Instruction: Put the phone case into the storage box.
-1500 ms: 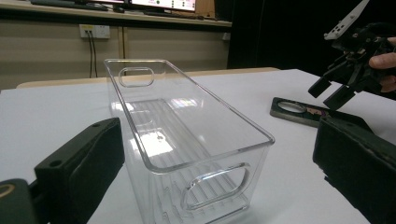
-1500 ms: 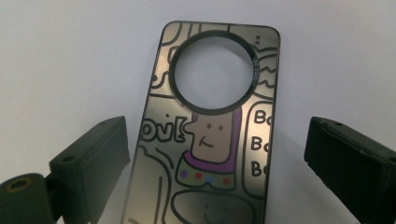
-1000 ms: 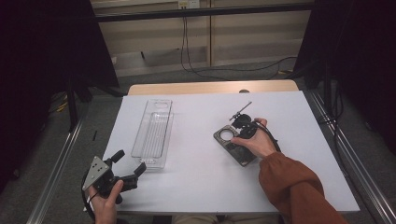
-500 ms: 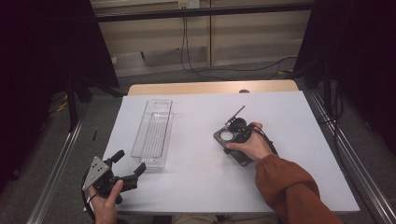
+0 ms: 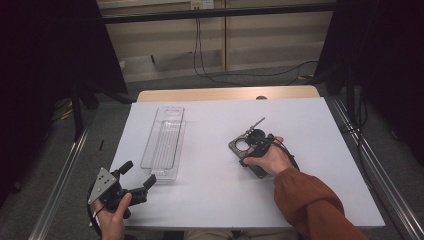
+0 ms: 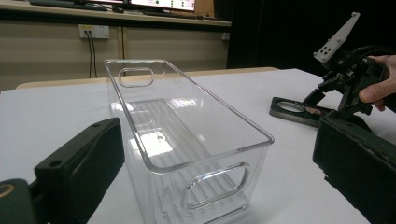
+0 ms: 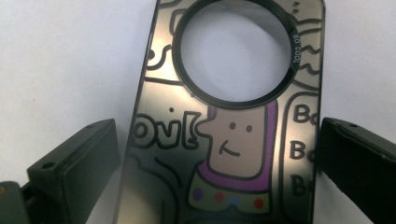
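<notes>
Right tool [image 5: 248, 148]: lying low over the flat dark plate [image 5: 246, 150], jaws standing apart, one on each long side of it. In the right gripper view the jaws are flanking the plate with a sliver of white showing between each pad and the plate's edge, so they are not clamping it. The right hand [image 5: 270, 159], in a rust-orange sleeve [image 5: 312, 205], is gripping the tool from the near side.

Plate [image 7: 224, 116]: lying flat on the white surface [image 5: 210, 190], right of centre. It is carrying a round black-rimmed opening toward its far end and a cartoon figure with a purple outline below that, with drawn lettering around it; the words are only partly readable.

Left tool [image 5: 137, 176]: being held by the left hand [image 5: 112, 216] over the near left corner of the surface, jaws spread wide and holding nothing, grey three-cornered plate on top. In the left gripper view its jaws are framing the near end of the clear plastic bin [image 6: 187, 140], and the right tool [image 6: 327, 95] is showing farther off at the right.

Clear plastic bin [image 5: 164, 142]: a long, narrow, open-topped container with cut-out handles at both short ends, standing upright left of centre, its long axis running from the near edge toward the far edge. Its near end is sitting just beyond the left tool, apart from it. It is looking empty.
</notes>
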Demonstrator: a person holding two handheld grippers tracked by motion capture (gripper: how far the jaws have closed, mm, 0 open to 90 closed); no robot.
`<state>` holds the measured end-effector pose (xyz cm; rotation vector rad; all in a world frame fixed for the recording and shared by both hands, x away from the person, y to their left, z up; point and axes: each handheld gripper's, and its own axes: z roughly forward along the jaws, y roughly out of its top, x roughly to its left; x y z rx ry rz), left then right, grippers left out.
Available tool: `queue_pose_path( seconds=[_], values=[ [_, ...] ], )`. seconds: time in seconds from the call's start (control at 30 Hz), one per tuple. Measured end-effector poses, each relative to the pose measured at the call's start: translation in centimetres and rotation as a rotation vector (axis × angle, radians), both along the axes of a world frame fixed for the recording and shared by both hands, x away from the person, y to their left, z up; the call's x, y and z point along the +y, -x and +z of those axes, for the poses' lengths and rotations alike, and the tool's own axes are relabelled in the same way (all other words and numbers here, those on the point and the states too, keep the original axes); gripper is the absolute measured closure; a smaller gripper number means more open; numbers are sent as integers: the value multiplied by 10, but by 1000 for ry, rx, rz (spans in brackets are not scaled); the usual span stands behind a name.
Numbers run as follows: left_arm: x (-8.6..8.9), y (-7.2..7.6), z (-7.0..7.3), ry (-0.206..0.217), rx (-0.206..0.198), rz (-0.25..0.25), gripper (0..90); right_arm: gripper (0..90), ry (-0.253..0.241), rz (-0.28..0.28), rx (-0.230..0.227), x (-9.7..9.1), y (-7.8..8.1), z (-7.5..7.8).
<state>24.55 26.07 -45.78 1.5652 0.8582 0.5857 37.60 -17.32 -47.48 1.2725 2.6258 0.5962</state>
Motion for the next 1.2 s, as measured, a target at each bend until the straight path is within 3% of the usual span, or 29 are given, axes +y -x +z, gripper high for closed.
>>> queue_pose_path(
  seconds=[0.1,0.7,1.2],
  values=[
    [0,0,0,-2,2,-7,23,0,23,-25,11,3,-1,1],
    [0,0,0,-1,2,-3,23,101,56,-6,52,7,-3,8],
    [0,-1,-1,1,7,3,23,123,43,-6,46,6,-2,9]
  ],
)
